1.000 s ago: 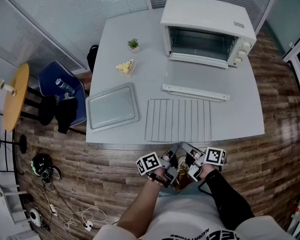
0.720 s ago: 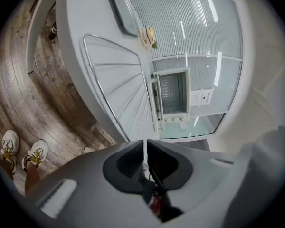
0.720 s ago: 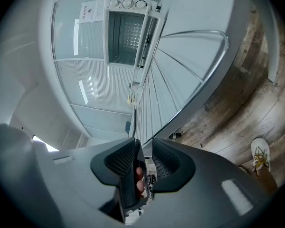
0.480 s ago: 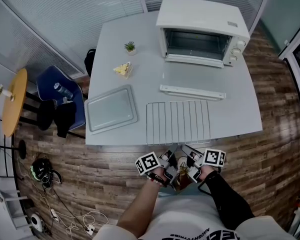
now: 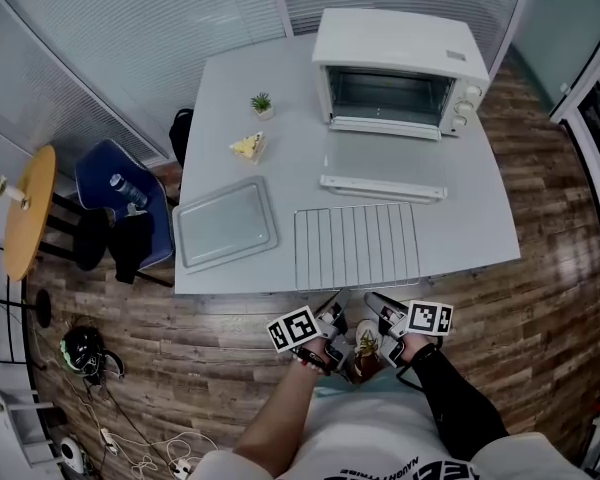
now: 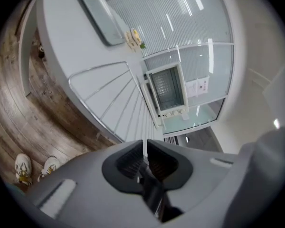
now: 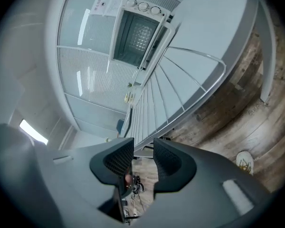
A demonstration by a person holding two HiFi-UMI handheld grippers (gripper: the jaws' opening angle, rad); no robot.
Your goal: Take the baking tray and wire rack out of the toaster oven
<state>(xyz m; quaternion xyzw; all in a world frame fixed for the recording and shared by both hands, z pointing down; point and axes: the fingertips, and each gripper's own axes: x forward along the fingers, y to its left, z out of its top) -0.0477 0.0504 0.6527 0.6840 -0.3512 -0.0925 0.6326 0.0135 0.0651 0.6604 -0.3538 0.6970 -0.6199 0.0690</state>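
Observation:
The white toaster oven [image 5: 395, 68] stands at the table's far side, its door [image 5: 385, 158] folded down and its inside bare. The wire rack [image 5: 357, 245] lies flat at the table's near edge. The grey baking tray [image 5: 225, 222] rests to its left. Both grippers hang below that edge, close to the person's body. My left gripper [image 5: 335, 306] is shut on nothing, its pads [image 6: 133, 160] together. My right gripper [image 5: 373, 302] is open; its jaws have just been opening and nothing is between them. The right gripper view looks along the rack [image 7: 175, 94] toward the oven [image 7: 137, 32].
A small potted plant [image 5: 263, 103] and a dish of yellow food [image 5: 247, 146] sit on the grey table [image 5: 480, 228] left of the oven. A blue chair [image 5: 120, 193] and a round wooden side table [image 5: 30, 213] stand at the left. Cables [image 5: 130, 438] lie on the wood floor.
The head view has shifted a little. Both grippers stay just below the table's near edge. The tray and rack lie where they were.

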